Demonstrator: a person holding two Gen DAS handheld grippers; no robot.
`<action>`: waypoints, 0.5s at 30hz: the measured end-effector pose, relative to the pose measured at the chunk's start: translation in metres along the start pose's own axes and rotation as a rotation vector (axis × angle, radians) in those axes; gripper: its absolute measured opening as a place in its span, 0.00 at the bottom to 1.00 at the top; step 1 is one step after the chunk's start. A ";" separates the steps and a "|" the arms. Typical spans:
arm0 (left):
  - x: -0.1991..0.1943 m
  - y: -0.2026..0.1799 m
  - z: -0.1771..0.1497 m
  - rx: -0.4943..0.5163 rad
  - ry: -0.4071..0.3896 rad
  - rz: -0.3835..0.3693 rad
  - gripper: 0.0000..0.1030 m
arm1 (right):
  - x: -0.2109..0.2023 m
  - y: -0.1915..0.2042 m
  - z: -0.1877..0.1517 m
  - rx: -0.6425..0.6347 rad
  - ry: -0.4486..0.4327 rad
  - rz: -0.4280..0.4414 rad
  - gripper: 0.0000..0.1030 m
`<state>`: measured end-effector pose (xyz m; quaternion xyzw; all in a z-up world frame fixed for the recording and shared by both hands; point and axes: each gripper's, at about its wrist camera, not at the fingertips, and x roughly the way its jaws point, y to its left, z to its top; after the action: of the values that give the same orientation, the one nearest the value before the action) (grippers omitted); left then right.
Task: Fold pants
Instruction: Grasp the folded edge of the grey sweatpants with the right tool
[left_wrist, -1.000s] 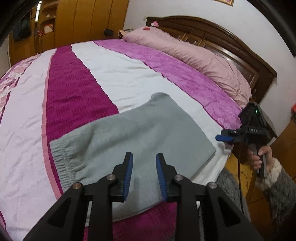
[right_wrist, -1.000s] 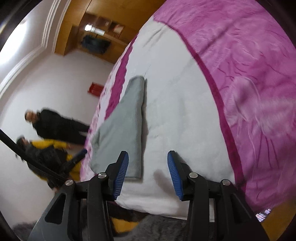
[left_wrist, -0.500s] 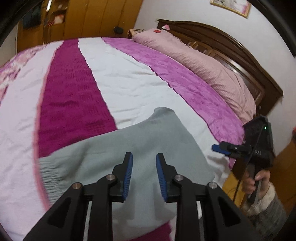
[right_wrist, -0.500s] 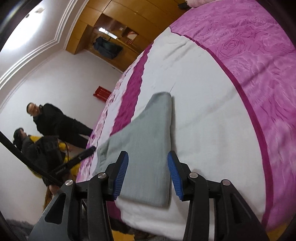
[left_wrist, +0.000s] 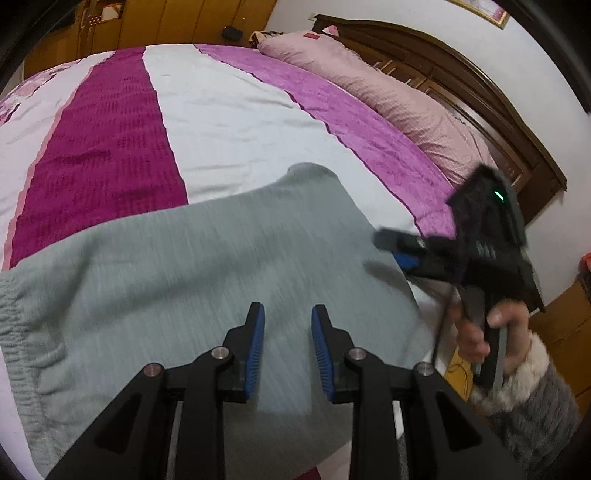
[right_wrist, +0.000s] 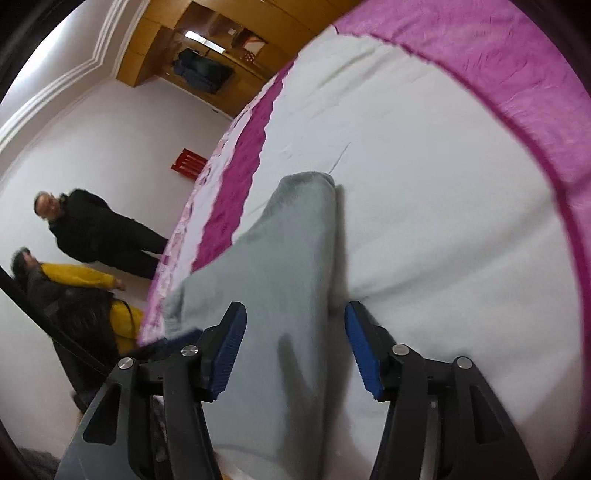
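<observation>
Pants (left_wrist: 192, 280): grey knit, folded flat, lying on the bedspread (left_wrist: 221, 103) near the bed's near edge; elastic waistband at the pants' left end, seen from the left wrist camera; far corner rounded and resting on a white stripe of the bedspread.

Left gripper (left_wrist: 287, 347): above the near half of the pants, blue pads spread with a gap between them, nothing held.

Right gripper (right_wrist: 293, 349): at the right-hand end of the pants, jaws spread wide, one pad over the grey fabric and the other over the white bedspread just beside the pants' edge; gripping nothing. Also visible from the left wrist camera (left_wrist: 397, 251), its tip at the pants' right edge, blurred.

Hand (left_wrist: 491, 332): wrapped round the right gripper's handle, grey sleeve with pale fuzzy cuff.

Pillow (left_wrist: 369, 81): pink, beyond the pants, against the dark wooden headboard (left_wrist: 480, 85).

Two people (right_wrist: 92, 236): standing beyond the pants' waistband end, off the bed.
</observation>
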<state>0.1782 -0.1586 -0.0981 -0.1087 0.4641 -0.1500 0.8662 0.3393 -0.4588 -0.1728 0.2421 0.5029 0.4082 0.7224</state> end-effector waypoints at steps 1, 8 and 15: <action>-0.002 0.000 -0.001 0.006 0.000 0.000 0.26 | 0.006 -0.001 0.003 0.016 0.028 0.026 0.53; -0.013 0.012 -0.007 0.007 0.002 0.003 0.26 | 0.014 0.008 -0.016 -0.009 0.194 0.108 0.53; -0.012 0.020 -0.009 -0.034 0.004 -0.008 0.26 | 0.017 0.009 -0.024 0.011 0.166 0.125 0.53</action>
<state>0.1680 -0.1362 -0.1005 -0.1251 0.4680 -0.1457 0.8626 0.3167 -0.4413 -0.1841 0.2422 0.5471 0.4684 0.6501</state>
